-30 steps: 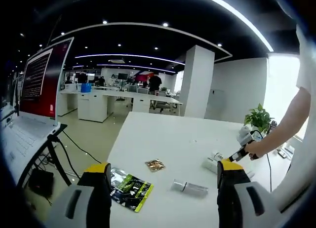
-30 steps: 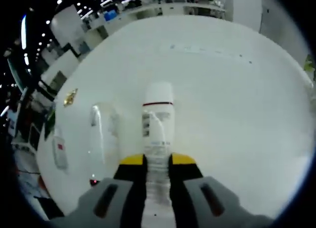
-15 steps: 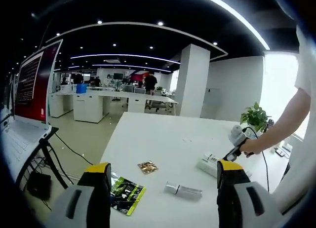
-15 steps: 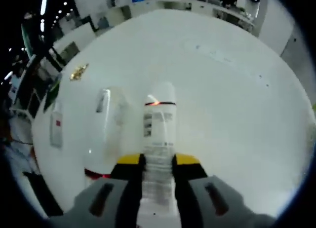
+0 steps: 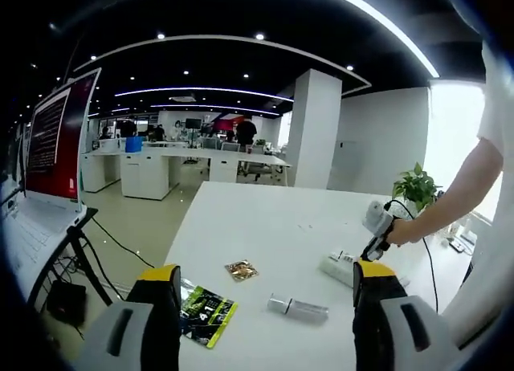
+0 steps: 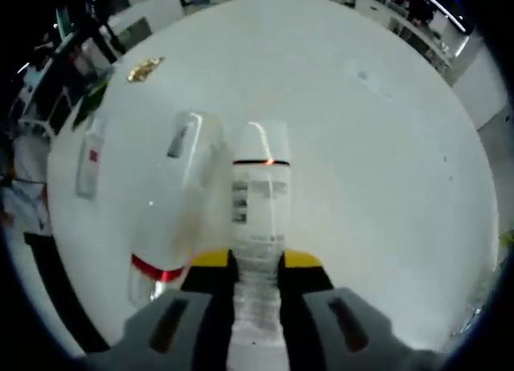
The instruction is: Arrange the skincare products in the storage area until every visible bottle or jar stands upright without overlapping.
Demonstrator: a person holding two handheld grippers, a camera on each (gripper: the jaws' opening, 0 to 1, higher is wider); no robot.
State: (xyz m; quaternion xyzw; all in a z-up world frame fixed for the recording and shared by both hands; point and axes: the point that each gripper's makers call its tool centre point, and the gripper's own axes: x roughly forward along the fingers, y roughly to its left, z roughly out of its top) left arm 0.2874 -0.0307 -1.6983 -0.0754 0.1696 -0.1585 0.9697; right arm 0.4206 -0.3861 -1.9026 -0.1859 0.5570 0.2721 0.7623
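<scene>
In the right gripper view, our right gripper (image 6: 257, 262) is clenched on a clear skincare bottle (image 6: 259, 202) with a red band, above the white table (image 6: 385, 146) and just beside a second clear bottle (image 6: 173, 218) lying there. In the left gripper view, our left gripper (image 5: 265, 287) hangs with jaws spread wide, grasping nothing, over a small tube (image 5: 297, 308) lying flat, a green sachet (image 5: 205, 313) and a gold packet (image 5: 241, 269).

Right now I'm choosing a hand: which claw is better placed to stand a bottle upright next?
Right. The right claw is shut on the white bottle with a red band above the white table; the left claw is open, away from the products.
</scene>
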